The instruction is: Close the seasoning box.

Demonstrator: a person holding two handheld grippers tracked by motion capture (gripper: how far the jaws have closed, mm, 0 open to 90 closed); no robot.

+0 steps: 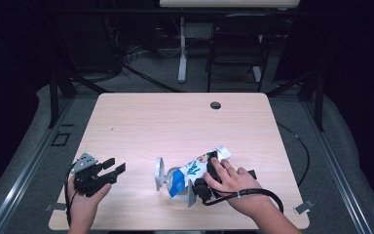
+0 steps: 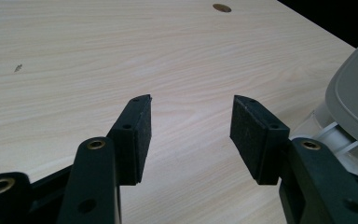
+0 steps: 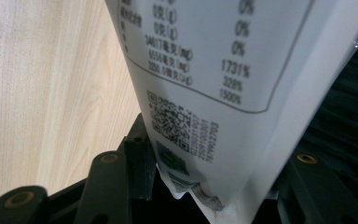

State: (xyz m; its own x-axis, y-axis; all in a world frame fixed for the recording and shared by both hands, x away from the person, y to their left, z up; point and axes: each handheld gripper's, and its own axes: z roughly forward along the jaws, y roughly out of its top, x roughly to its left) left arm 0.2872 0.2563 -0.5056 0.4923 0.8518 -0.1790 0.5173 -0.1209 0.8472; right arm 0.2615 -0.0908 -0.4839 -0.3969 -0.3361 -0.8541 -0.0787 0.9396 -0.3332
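Observation:
A white and blue pouch (image 1: 195, 168) lies slanted at the table's front middle, its printed back (image 3: 223, 70) showing a nutrition table and a QR code. My right gripper (image 1: 205, 175) is shut on the pouch, with the person's right hand on top of it. In the right gripper view the pouch fills the gap between the black jaws of the right gripper (image 3: 214, 154). A grey round plate on a white piece (image 1: 159, 173) stands at the pouch's lower end. At the front left, my left gripper (image 1: 117, 165) is open with nothing between its jaws, just above bare wood (image 2: 191, 105).
The light wooden table (image 1: 175, 122) has a round cable hole (image 1: 215, 105) near its far edge. The grey round plate (image 2: 354, 88) rises close on the right of the left gripper's jaws. A chair and a table leg stand beyond the far edge.

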